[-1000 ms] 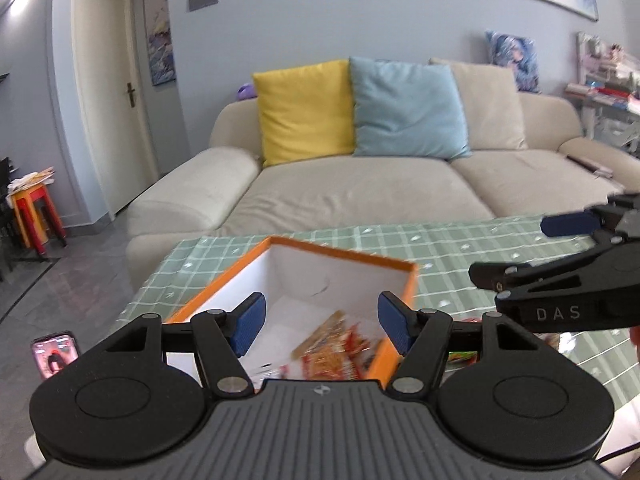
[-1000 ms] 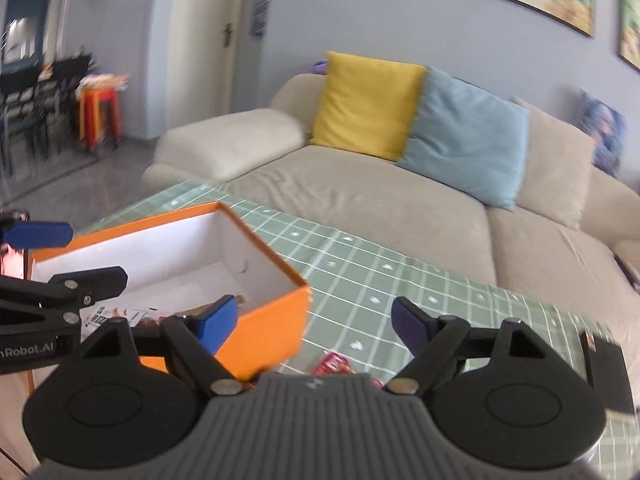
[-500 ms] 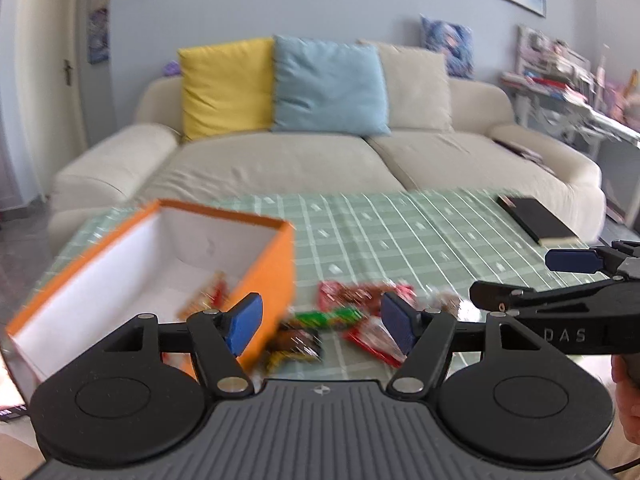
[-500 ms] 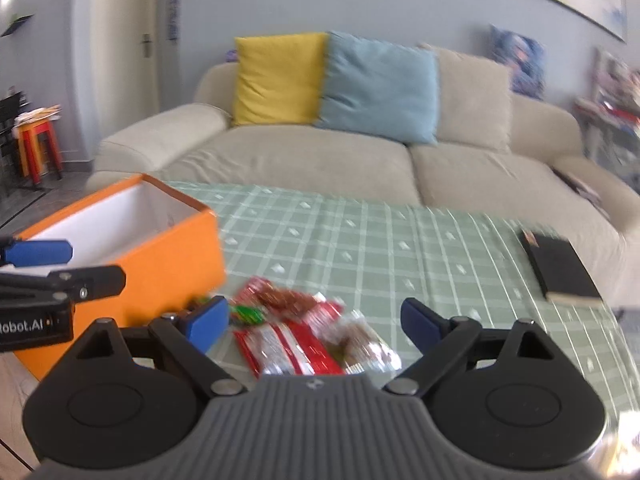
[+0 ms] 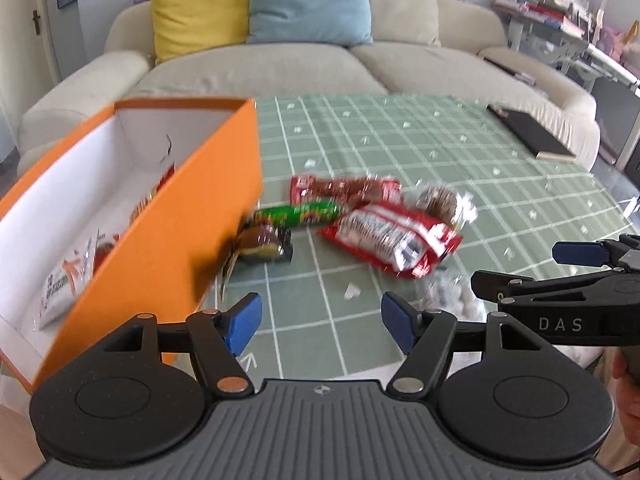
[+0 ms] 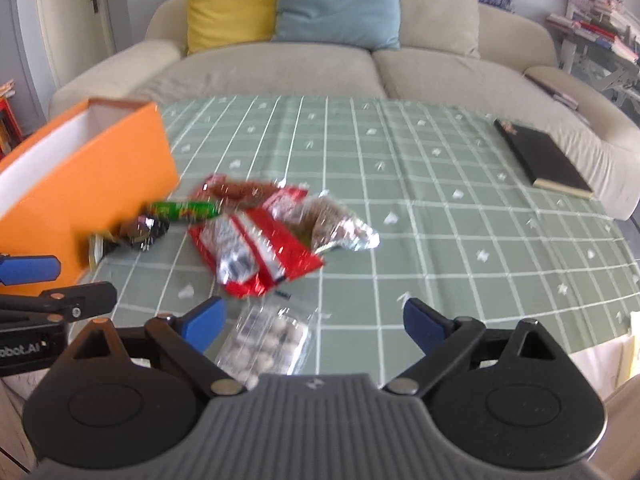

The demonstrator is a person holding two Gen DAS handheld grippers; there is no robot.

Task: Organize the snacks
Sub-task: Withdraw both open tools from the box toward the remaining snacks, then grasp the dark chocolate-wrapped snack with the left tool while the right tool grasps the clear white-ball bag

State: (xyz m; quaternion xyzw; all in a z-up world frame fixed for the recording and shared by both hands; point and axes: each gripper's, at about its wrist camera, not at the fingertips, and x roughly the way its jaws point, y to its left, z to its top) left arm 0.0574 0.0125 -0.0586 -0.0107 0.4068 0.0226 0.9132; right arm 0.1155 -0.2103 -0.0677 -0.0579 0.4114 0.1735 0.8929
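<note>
Two grippers hung over the near edge of the table (image 6: 440, 184), both with fingers spread wide and nothing between them. The left gripper (image 5: 320, 322) sat just right of the orange box (image 5: 208, 216), above bare green checked cloth. The right gripper (image 6: 314, 322) was beside it, its jaws spread above a clear bag (image 6: 266, 344) of pale round sweets that lay at the table's front edge.

Most snacks were in a loose heap on the cloth, just right of the box. A red packet (image 5: 394, 238) lay nearest the front, overlapping a clear wrapper (image 5: 440, 202) with something brown inside. Behind them was a red sausage pack (image 5: 344, 188). A green tube (image 5: 298, 214) pointed toward the box, and a dark shiny sweet (image 5: 262, 242) lay touching the box wall or very close to it.

Inside the box a white pack (image 5: 64, 284) rested on the floor at the near end, with a red-and-yellow one (image 5: 154, 194) farther back against the wall.

A black book (image 6: 544, 158) lay well apart, at the far right of the table. Behind stood a beige sofa (image 6: 280, 68) with a yellow cushion (image 6: 230, 2) and a blue cushion (image 6: 338, 0).
</note>
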